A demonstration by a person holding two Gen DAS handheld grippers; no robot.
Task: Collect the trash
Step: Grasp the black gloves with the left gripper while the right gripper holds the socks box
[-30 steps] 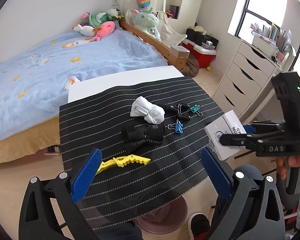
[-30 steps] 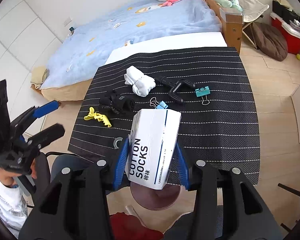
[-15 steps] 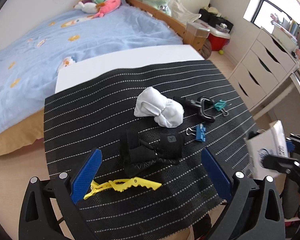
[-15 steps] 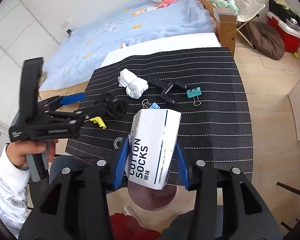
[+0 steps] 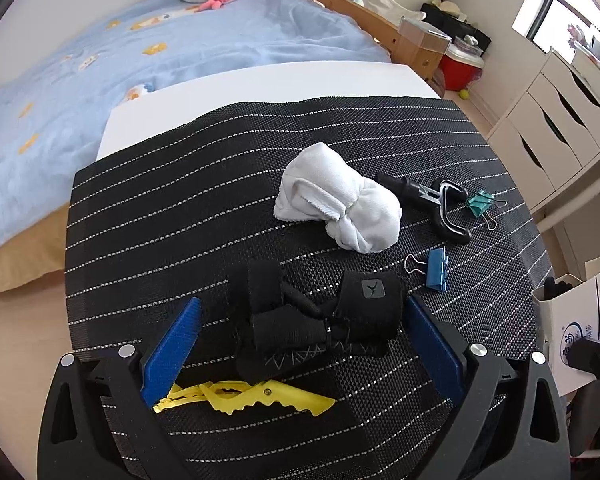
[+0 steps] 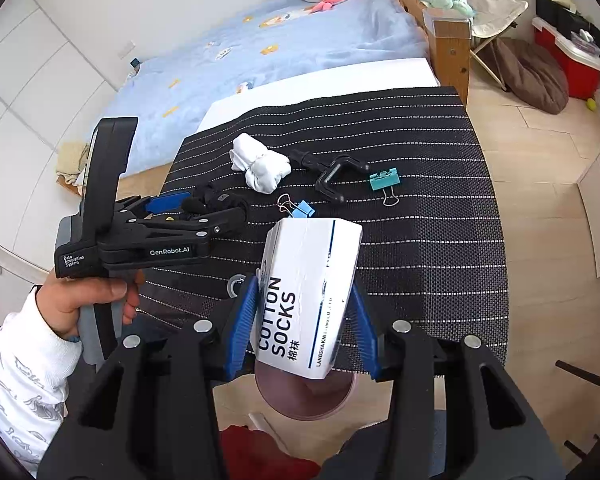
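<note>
I hold the sock box (image 6: pixel 306 300) clenched in my right hand-held gripper (image 6: pixel 304 330) at lower centre, left hand-held gripper (image 5: pixel 300 344) spread wide around the black socks (image 5: pixel 316 320), so white socks (image 5: pixel 340 208) and clips remain uncollected.

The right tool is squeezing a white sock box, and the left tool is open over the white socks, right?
Almost. The right tool does squeeze the white sock box, but the left wrist view shows the open left tool around the black socks, not the white socks.
</note>
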